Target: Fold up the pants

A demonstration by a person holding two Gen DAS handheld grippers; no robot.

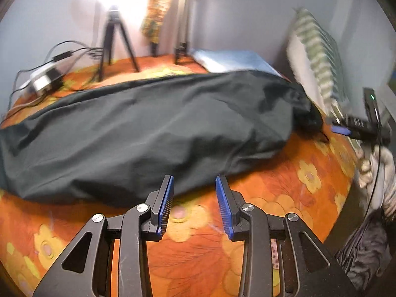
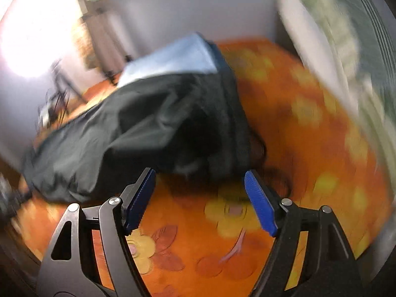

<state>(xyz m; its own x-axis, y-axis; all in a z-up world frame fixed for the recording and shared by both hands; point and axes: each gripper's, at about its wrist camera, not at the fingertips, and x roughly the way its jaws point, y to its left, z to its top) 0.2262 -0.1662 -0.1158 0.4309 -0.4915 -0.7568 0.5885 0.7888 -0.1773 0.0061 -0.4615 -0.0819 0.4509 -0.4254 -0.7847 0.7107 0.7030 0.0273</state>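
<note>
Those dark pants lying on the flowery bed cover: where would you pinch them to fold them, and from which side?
Probably the pants are best pinched at their near long edge, coming from the near side, where the left gripper hovers with open jaws. That edge lies loose and slightly raised on the orange bedspread, so one finger could slide underneath. The right gripper could take the bunched end likewise.

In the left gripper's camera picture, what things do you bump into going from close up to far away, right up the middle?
left gripper with its jaws apart and nothing between them → orange flowered bedcover → dark pants lying spread across the bed → black tripod → wall.
</note>
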